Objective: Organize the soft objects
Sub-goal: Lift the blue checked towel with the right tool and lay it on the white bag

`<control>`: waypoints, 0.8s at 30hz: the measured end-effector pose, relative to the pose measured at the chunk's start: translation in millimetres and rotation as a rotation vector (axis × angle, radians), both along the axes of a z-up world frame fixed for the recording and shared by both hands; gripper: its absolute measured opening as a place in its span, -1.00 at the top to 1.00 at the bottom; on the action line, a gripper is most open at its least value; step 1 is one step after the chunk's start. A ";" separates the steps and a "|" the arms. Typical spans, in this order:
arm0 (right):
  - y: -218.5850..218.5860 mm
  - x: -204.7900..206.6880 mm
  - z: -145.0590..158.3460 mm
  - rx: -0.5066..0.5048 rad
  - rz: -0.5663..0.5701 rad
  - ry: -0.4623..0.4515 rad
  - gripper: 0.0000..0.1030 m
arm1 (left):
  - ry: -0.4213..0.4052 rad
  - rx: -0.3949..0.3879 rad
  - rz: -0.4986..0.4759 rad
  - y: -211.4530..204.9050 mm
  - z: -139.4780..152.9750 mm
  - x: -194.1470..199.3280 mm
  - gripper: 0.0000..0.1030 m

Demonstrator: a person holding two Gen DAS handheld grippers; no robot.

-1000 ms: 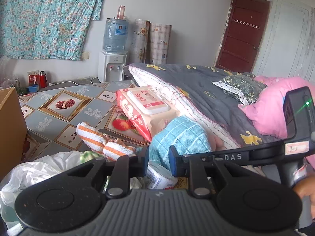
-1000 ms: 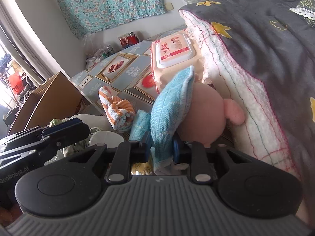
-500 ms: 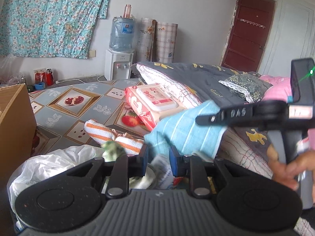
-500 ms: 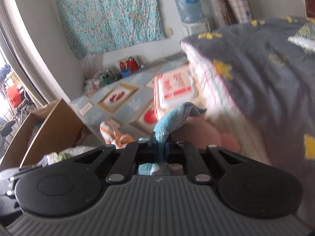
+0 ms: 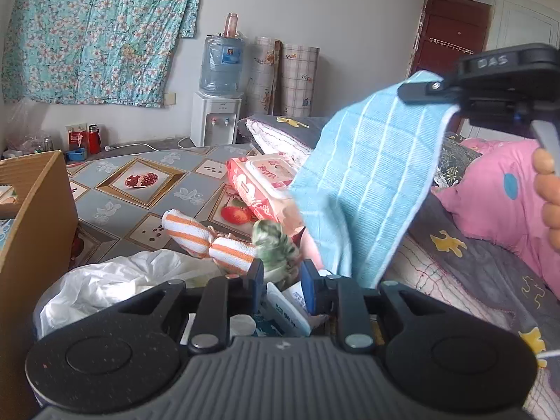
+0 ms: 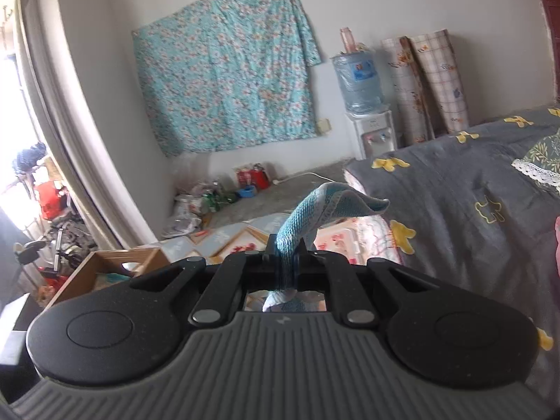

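Note:
My right gripper is shut on a light blue checked towel. It holds the towel high in the air. In the left wrist view that gripper is at the upper right, and the towel hangs from it over the pile. My left gripper is low over the pile, its jaws a little apart. A crumpled green-and-white cloth shows in the gap; I cannot tell whether the pads press on it. An orange-striped rolled cloth lies just beyond on the patterned mat.
A pack of wet wipes leans on the bed's grey quilt. A pink pillow lies to the right. An open cardboard box stands left, with a white plastic bag beside it. A water dispenser stands by the wall.
The right gripper closed on the blue towel and lifted it off a pink plush, high above the pile. The green-and-white cloth now shows between the left fingers.

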State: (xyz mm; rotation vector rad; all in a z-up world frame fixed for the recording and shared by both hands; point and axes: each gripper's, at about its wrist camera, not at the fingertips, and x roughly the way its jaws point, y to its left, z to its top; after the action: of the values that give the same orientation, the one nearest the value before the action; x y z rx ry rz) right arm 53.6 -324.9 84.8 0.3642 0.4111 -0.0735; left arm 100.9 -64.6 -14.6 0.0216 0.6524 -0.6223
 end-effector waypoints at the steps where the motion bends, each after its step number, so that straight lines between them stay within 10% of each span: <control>1: 1.1 -6.4 5.3 0.007 0.013 -0.009 0.90 | 0.000 -0.001 0.000 2.5 2.0 -3.0 0.55; 15: 22.0 -100.0 65.2 0.167 0.172 -0.110 0.89 | 0.019 -0.049 -0.018 35.5 24.6 -63.1 0.49; 24: 20.4 -85.0 -74.7 -0.002 -0.009 0.276 0.89 | 0.051 0.013 -0.056 15.1 -6.1 -77.7 0.46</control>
State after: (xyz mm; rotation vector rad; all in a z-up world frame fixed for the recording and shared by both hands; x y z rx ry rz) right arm -31.4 -304.4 10.0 0.3552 0.6820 -0.1334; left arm 23.2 -49.5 -20.7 0.0362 0.7069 -0.6743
